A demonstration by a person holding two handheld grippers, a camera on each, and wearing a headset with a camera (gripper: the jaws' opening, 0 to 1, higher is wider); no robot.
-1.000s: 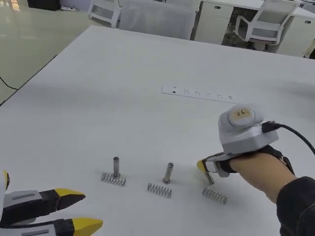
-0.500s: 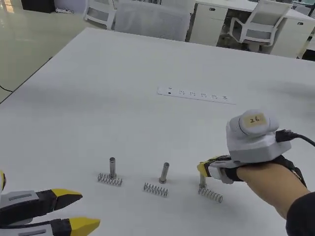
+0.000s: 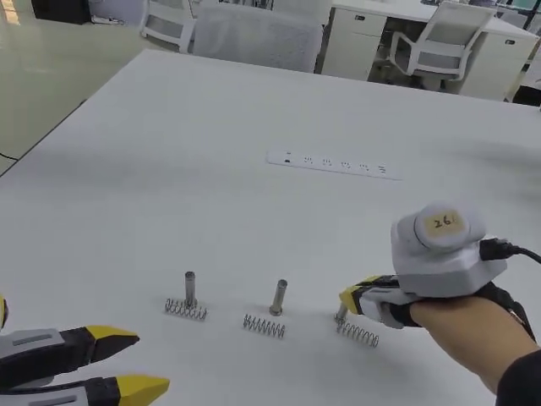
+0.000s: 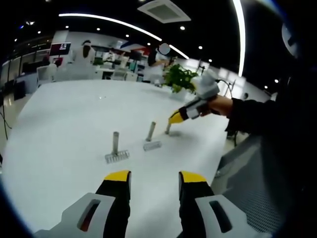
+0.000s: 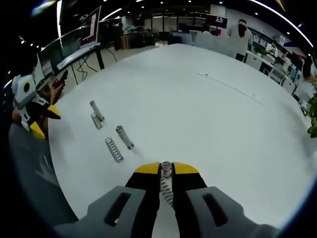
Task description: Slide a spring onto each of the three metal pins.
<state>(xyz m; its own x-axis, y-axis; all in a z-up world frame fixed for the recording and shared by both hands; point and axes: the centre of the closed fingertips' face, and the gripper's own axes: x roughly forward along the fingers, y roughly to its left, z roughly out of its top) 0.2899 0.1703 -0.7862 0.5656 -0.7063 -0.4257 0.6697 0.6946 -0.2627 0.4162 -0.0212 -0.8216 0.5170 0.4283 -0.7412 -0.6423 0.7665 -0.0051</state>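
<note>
Three short metal pins stand in a row on the white table (image 3: 254, 169): left pin (image 3: 189, 288), middle pin (image 3: 280, 297), right pin (image 3: 341, 313). A spring lies in front of each: left spring (image 3: 184, 309), middle spring (image 3: 264, 326), right spring (image 3: 357, 335). My right gripper (image 3: 348, 298) sits at the right pin. In the right gripper view its jaws are closed against the pin's top (image 5: 166, 168), with the right spring (image 5: 167, 191) lying below between them. My left gripper (image 3: 127, 365) hovers open and empty at the near left (image 4: 155, 176).
A white power strip (image 3: 332, 163) lies across the middle of the table. Office chairs (image 3: 439, 42) and desks stand beyond the far edge. The table's left edge runs diagonally at the left. People stand in the background of both gripper views.
The right gripper has stayed at the right pin, its hand dropping a little lower and nearer. The head camera has shifted. The left gripper has barely moved.
</note>
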